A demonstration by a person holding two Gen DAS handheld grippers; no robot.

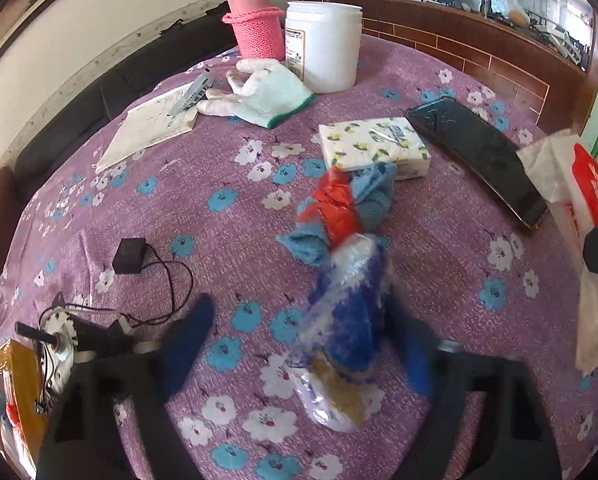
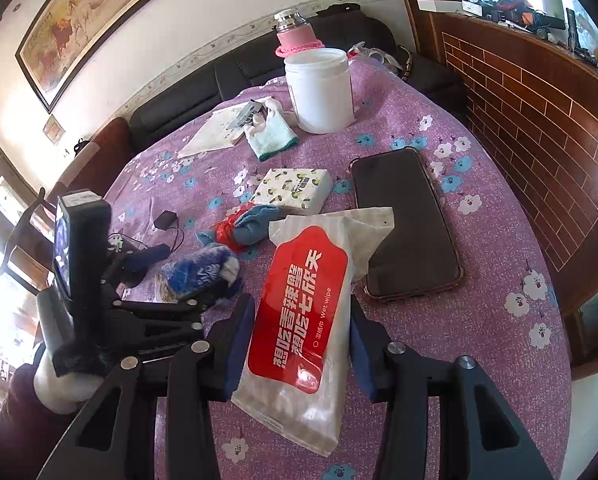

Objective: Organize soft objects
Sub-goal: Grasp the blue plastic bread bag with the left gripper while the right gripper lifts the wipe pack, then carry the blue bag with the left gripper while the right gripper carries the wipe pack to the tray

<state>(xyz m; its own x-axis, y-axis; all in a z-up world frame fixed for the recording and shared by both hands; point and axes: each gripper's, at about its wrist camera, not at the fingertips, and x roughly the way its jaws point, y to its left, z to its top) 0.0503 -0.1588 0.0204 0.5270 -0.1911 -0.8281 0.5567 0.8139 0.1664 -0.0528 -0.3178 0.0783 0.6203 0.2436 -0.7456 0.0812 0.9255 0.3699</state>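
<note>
The right gripper (image 2: pixel 303 344) and left gripper (image 2: pixel 187 280) are showing black linkage frames with silver screws and blue pads (image 2: pixel 239 344), while a dark maroon sleeve (image 2: pixel 15 412) is covering the person's arm.

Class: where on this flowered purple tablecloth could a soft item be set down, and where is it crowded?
Bare cloth lies between the white booklet, the small black adapter and the lemon-print tissue pack. Crowded: the back, around the pink knitted-sleeve flask, white plastic jar and white knit glove.
</note>
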